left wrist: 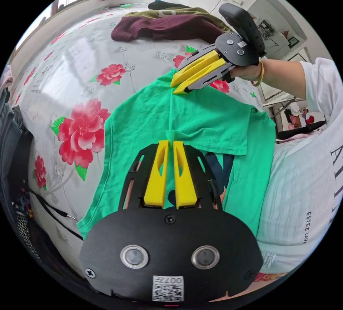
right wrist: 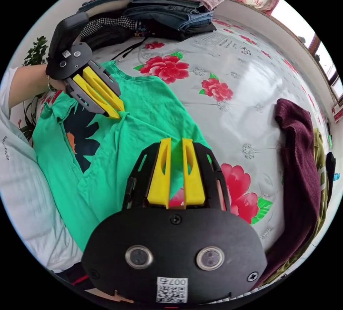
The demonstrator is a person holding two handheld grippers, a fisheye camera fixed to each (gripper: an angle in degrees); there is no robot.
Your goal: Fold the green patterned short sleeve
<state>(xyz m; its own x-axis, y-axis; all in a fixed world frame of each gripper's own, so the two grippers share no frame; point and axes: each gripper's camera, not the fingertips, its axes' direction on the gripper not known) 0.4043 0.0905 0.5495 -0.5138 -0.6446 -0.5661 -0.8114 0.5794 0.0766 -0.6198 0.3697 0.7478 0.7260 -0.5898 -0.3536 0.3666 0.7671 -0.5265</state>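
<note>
With both yellow-jawed grippers, left (left wrist: pixel 170 142) and right (left wrist: pixel 179 87), seemingly pinching the green patterned cotton tee (left wrist: pixel 207 120), carry the fold evenly toward six o'clock.

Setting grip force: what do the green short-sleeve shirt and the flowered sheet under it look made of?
Green short-sleeve shirt: thin matte knit, probably cotton jersey; it bunches softly at the left gripper. Flowered sheet: smooth weave with a slight sheen, reflecting window light.
</note>
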